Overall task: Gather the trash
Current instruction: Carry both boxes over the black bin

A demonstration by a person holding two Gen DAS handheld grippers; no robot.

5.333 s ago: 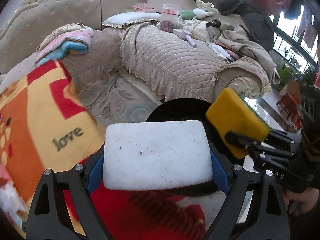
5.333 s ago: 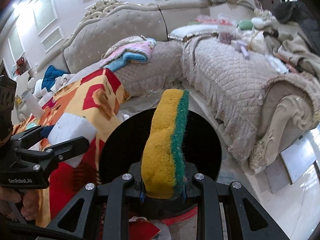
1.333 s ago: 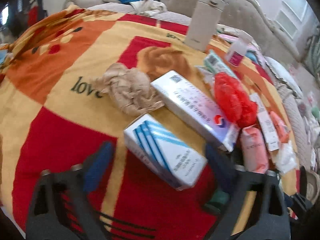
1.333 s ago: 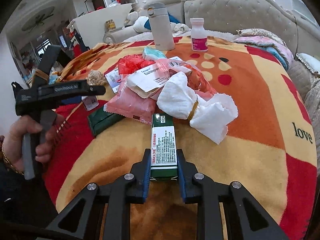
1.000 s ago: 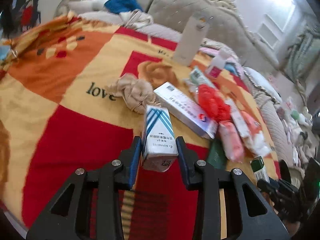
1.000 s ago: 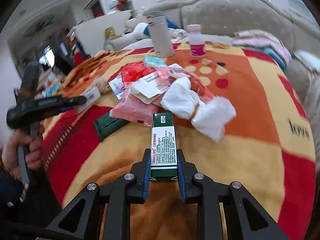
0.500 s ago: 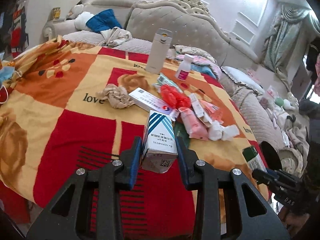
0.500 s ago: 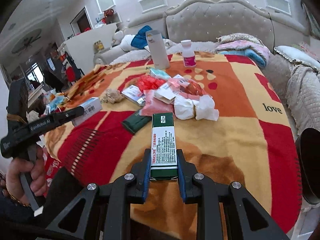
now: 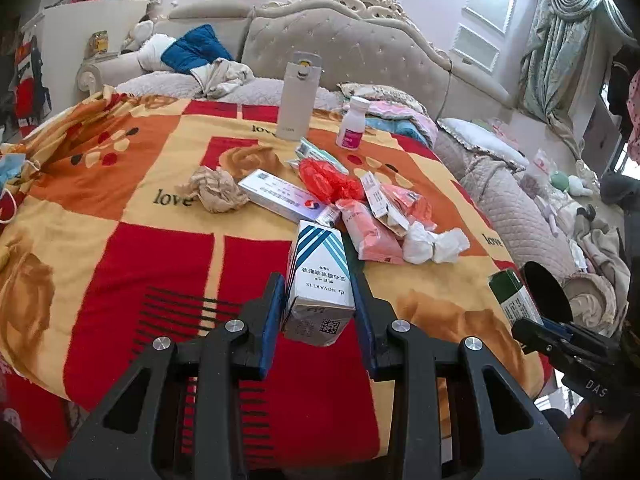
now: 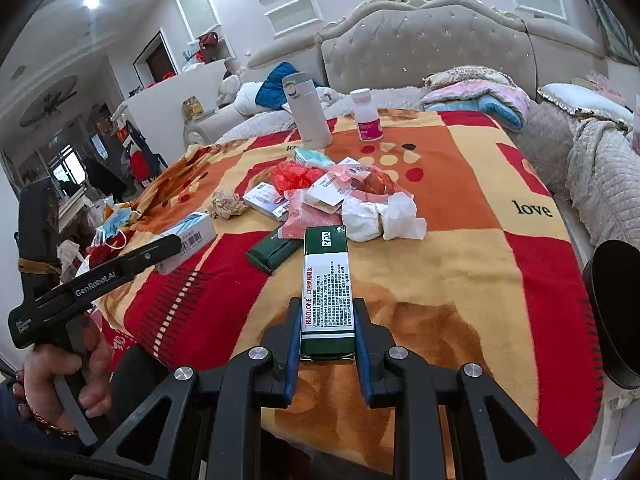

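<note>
My left gripper (image 9: pixel 320 300) is shut on a white and blue medicine box (image 9: pixel 319 280) and holds it above the blanket-covered table (image 9: pixel 120 264). My right gripper (image 10: pixel 327 332) is shut on a green and white Trinolone box (image 10: pixel 327 288), also lifted; it shows at the right of the left wrist view (image 9: pixel 514 300). A pile of trash lies mid-table: a crumpled brown tissue (image 9: pixel 214 190), a long white box (image 9: pixel 280 198), a red bag (image 9: pixel 326 180), pink packets (image 9: pixel 370 234), a white wad (image 9: pixel 434 242) and a dark green packet (image 10: pixel 274 252).
A black round bin (image 10: pixel 614 312) sits off the table's right edge, also seen in the left wrist view (image 9: pixel 546 292). A tall beige flask (image 9: pixel 296 96) and a pink-labelled bottle (image 9: pixel 352 122) stand at the far side. Sofas surround the table.
Both grippers have pulled back and up from the pile, each still holding its box. More of the table and the black bin come into view.
</note>
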